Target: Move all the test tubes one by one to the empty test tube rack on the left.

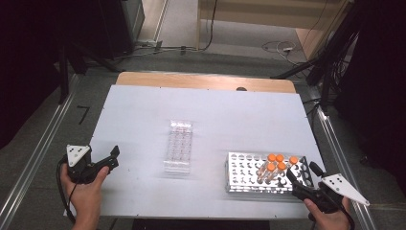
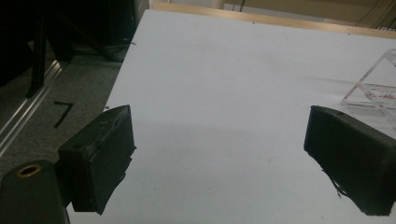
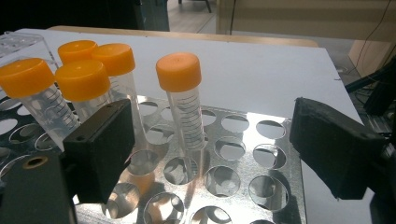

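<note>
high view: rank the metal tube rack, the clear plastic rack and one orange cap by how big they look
1. metal tube rack, the largest.
2. clear plastic rack, narrower, though it lies farther from the camera, so the gap is unsure.
3. orange cap, by far the smallest.

Five orange-capped clear tubes (image 1: 278, 165) stand upright, clustered at the far right of the metal rack (image 1: 239, 173) before me.

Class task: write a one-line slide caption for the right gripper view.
Open right tool poised before an orange-capped tube standing in the metal rack.

White table (image 1: 143, 110) — metal rack (image 1: 239, 177), clear rack (image 1: 178, 146)
</note>
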### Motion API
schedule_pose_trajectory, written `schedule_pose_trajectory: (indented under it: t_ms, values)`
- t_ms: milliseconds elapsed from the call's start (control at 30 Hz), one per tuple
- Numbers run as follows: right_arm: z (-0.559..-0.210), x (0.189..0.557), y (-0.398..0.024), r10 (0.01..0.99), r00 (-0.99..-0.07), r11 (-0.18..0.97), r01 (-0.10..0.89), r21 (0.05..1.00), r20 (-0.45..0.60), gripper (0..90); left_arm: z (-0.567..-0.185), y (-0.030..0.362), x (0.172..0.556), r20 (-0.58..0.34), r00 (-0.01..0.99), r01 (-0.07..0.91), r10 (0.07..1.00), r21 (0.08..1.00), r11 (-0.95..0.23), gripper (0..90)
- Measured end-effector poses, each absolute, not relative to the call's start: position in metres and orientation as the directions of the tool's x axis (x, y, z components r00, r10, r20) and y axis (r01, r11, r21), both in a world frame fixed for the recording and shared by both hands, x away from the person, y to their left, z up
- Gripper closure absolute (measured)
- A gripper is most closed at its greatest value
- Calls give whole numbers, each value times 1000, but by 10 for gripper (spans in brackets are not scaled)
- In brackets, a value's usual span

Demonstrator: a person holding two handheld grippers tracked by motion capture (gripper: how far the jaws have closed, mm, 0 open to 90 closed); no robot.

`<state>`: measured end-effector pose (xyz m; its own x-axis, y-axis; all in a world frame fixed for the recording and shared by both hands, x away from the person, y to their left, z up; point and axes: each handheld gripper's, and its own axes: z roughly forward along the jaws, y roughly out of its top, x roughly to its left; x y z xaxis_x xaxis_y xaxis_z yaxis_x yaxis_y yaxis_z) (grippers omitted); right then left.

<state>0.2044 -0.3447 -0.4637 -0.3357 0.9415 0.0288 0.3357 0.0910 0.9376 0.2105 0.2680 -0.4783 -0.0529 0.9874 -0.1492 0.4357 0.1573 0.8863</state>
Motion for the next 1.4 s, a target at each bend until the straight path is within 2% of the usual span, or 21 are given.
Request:
schedule_pose_trajectory:
  t_ms: [600, 1167, 1400]
  values:
    - [-469, 212, -339, 933, -361, 134, 338, 931, -3, 331, -478, 268, 211, -148, -52, 438, 988, 885, 156, 90]
    - [-470, 214, -337, 913, -407, 158, 342, 926, -6, 572, -479, 268, 211, -151, -49, 439, 987, 885, 157, 91]
    - [-471, 216, -335, 908, -419, 172, 344, 923, -13, 603, -479, 268, 211, -150, -50, 438, 987, 885, 156, 92]
